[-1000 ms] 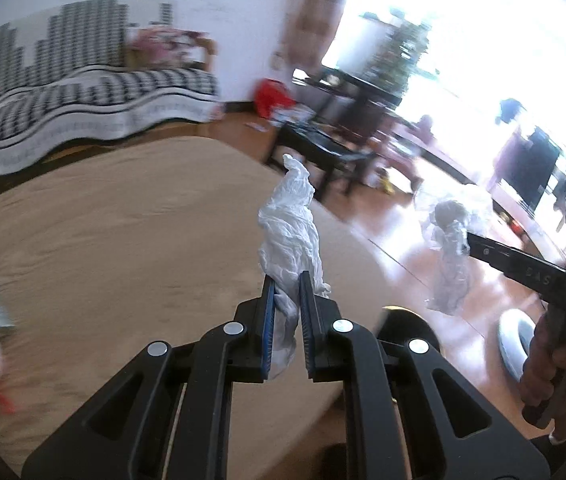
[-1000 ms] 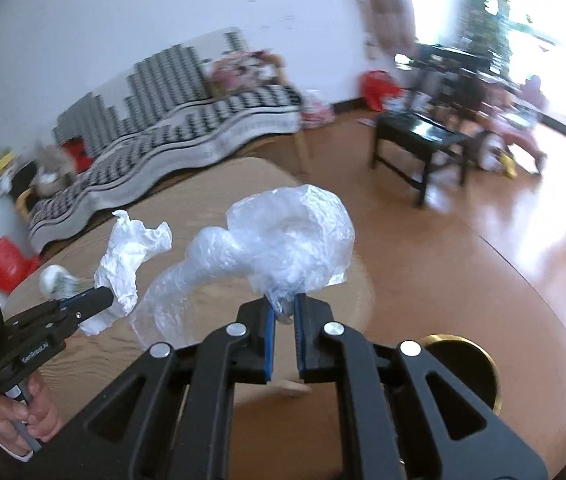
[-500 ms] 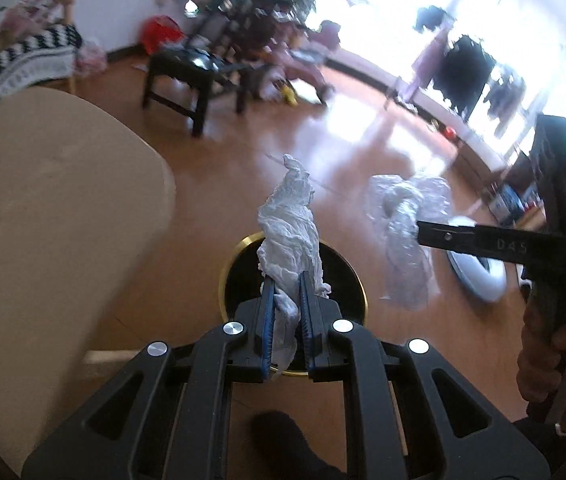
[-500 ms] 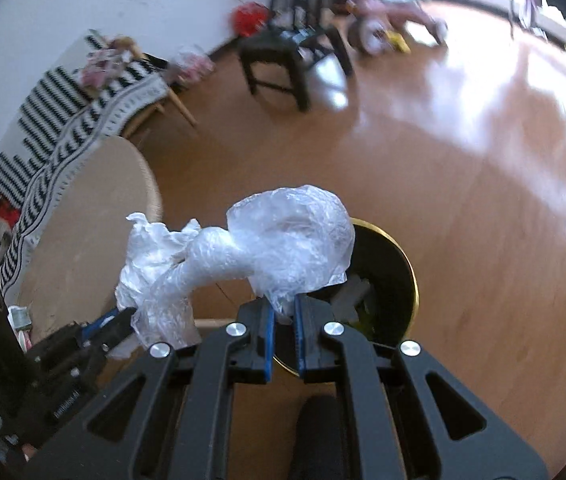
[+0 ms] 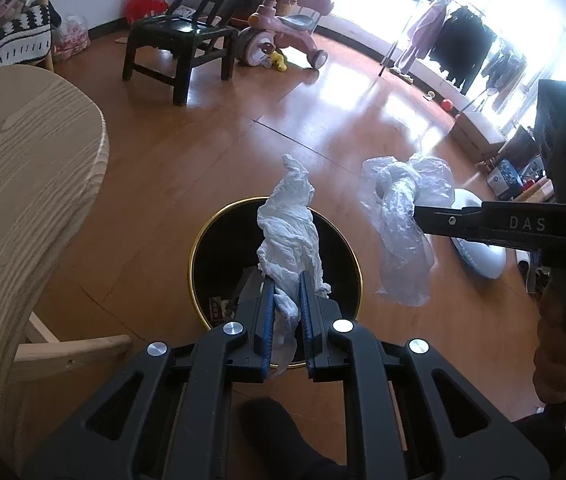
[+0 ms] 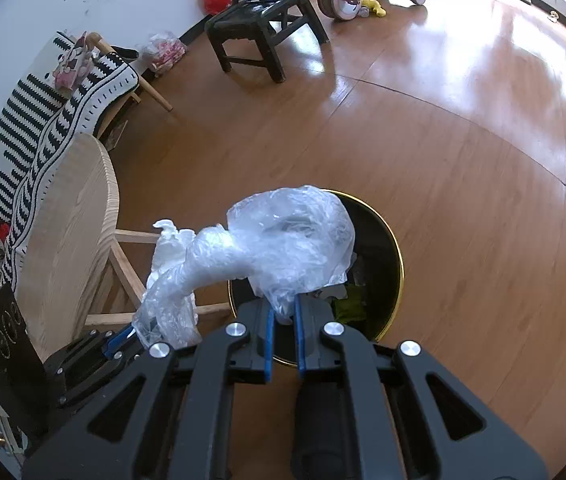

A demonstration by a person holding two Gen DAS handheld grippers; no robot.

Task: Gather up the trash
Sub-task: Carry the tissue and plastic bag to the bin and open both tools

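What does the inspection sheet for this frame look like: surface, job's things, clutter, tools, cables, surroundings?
Surface: glossy wooden floor; round wooden table at the left.
Job's things: white tissue wad and clear plastic bag, both above the gold-rimmed bin, which already holds trash.
Clutter: pink ride-on toy, red bag by the wall.
Tools: left tool shut on the tissue; right tool shut on the plastic.
Cables: nothing seen.
Surroundings: black stool, striped sofa cover, clothes rack.

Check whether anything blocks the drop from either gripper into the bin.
Nothing visible does. The left gripper holds the white tissue over the open bin; the right gripper holds the clear plastic bag above its rim.
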